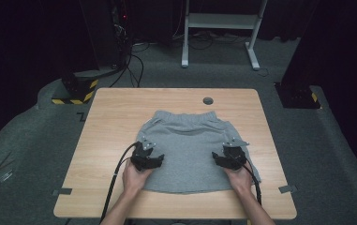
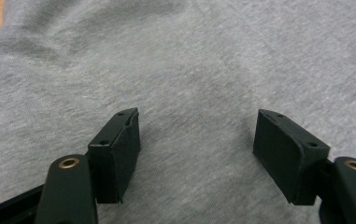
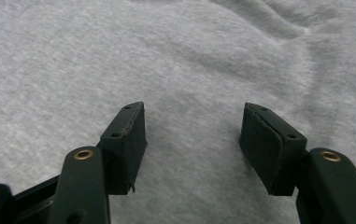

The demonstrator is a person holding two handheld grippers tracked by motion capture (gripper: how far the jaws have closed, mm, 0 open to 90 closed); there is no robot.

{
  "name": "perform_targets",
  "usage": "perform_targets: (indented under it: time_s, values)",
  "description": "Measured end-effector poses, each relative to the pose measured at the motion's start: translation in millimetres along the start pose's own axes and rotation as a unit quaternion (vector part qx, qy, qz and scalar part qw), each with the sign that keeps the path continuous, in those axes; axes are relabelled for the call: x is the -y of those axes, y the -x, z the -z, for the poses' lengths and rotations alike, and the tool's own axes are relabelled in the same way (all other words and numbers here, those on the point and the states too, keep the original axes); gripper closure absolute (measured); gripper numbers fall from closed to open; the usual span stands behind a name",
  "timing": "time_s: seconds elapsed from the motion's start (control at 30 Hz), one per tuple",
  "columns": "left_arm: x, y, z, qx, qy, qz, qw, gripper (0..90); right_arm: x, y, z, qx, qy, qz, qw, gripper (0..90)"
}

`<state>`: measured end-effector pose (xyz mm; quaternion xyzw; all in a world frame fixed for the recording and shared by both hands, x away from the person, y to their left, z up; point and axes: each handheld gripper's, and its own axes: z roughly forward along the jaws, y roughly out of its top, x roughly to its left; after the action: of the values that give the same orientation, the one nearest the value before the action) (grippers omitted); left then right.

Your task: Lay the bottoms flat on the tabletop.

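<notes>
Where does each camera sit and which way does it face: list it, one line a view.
High view: above the person's side, facing forward and down on the table; forearms, left gripper, right gripper.
Left gripper view: on that gripper, facing the grey shorts; open jaws.
Right gripper view: on that gripper, facing the shorts; open jaws.
Shared: the shorts.

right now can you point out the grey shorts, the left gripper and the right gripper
grey shorts [image 1: 190, 140]: high view, flat middle of the fabric below the waistband.
left gripper [image 2: 196, 140]: left gripper view, the gap midway between its open jaw tips, over the fabric.
right gripper [image 3: 192, 128]: right gripper view, midway between its open jaw tips.
</notes>
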<state>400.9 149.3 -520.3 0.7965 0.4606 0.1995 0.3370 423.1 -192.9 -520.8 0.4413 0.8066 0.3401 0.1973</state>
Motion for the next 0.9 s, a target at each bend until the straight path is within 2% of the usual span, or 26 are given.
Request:
perform_targets:
  time_s: [0.1,0.2,0.33,0.43,0.5,0.7,0.9]
  values:
    - [2.5,3.2,6.8,0.006,0.005,0.001,1.0000,31.8,2.3,-4.0,5.7,-0.003,0.004,0.005,1.0000,40.5]
    - [4.9,4.4,15.0,0.017,0.014,0.010,0.9997,32.1,3.3,-4.9,14.9,-0.010,0.019,0.003,0.9998,40.4]
    - [8.5,2.6,27.7,0.013,0.023,0.014,0.9995,32.3,6.5,-2.6,29.3,-0.010,0.035,0.002,0.9993,41.1]
    - [12.3,-4.4,37.7,0.012,0.033,0.031,0.9989,32.4,11.0,4.1,38.9,0.006,0.040,-0.014,0.9991,42.5]
    - [16.2,-9.6,43.9,0.008,0.037,0.042,0.9984,32.4,15.0,9.7,44.1,0.008,0.042,-0.027,0.9987,43.1]
    - [27.9,-24.0,61.9,-0.002,0.055,0.071,0.9959,32.7,24.5,23.5,56.3,0.019,0.048,-0.045,0.9977,43.3]
    - [38.1,-37.6,71.2,-0.015,0.058,0.091,0.9940,34.3,30.0,35.6,66.3,0.033,0.052,-0.070,0.9956,45.1]
